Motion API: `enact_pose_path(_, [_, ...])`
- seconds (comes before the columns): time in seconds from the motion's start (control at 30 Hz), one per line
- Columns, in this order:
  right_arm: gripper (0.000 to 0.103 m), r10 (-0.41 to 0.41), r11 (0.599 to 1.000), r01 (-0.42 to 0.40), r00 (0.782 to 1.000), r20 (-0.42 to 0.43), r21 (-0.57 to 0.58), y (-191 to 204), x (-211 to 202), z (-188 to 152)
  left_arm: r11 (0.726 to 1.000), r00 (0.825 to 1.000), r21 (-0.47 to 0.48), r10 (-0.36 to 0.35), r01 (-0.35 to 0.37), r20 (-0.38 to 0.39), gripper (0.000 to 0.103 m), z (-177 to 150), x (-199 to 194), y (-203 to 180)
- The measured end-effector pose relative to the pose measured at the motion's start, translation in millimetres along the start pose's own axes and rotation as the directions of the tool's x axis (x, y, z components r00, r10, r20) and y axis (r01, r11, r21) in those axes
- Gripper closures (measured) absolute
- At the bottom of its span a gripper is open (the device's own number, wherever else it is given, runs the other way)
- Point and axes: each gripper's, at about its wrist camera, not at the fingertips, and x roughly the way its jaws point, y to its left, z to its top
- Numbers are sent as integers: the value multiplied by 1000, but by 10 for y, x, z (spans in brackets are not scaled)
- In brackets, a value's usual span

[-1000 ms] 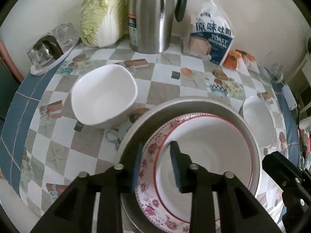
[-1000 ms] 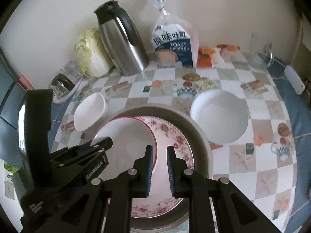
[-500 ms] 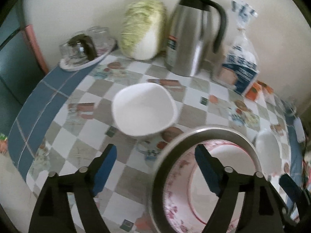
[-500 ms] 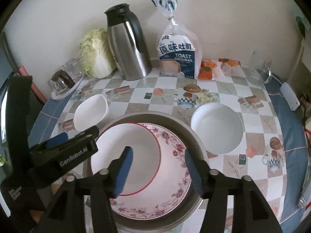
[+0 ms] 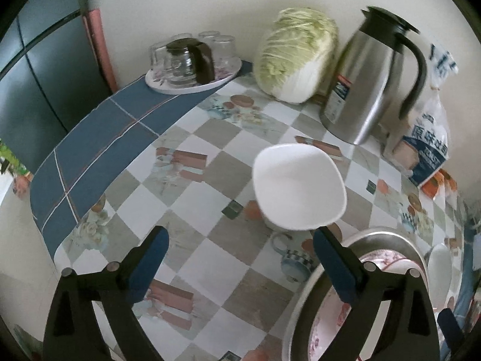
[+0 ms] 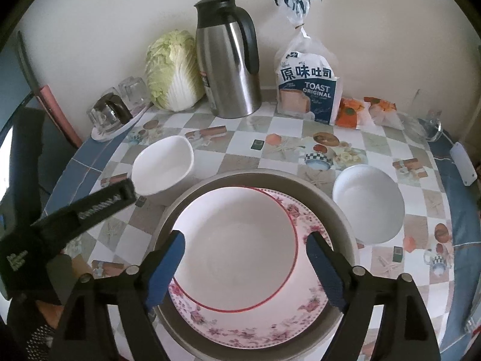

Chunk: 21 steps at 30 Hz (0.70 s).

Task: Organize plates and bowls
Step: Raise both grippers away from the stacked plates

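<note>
Plates (image 6: 240, 255) lie stacked in the metal basin (image 6: 339, 207), so the right claw (image 6: 245, 266) over them and the left claw (image 5: 237, 266) beside it have just spread empty, square bowl (image 5: 297, 186) just beyond the basin

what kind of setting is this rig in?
Most likely a home kitchen or dining table: a patterned tablecloth holding a napa cabbage, a steel thermal carafe, a bag of toast bread and stacked plates.

Brushed steel jug (image 6: 227, 69), glossy ceramic bowls (image 6: 163, 165) and plates (image 6: 240, 246), matt metal tray rim (image 6: 342, 210), printed glossy counter (image 6: 234, 159) cover.
</note>
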Motion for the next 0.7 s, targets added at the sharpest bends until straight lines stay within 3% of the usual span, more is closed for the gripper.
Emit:
enact_pose_path(0.17, [2, -5, 1000, 5, 1000, -2, -17, 117, 78, -12, 999, 1000, -44, -12, 12, -15, 6, 36, 42, 130])
enact_pose_path(0.7, [2, -125, 986, 125, 992, 3, -106, 471, 294, -15, 994, 993, -77, -82, 75, -80, 6, 206, 294, 428])
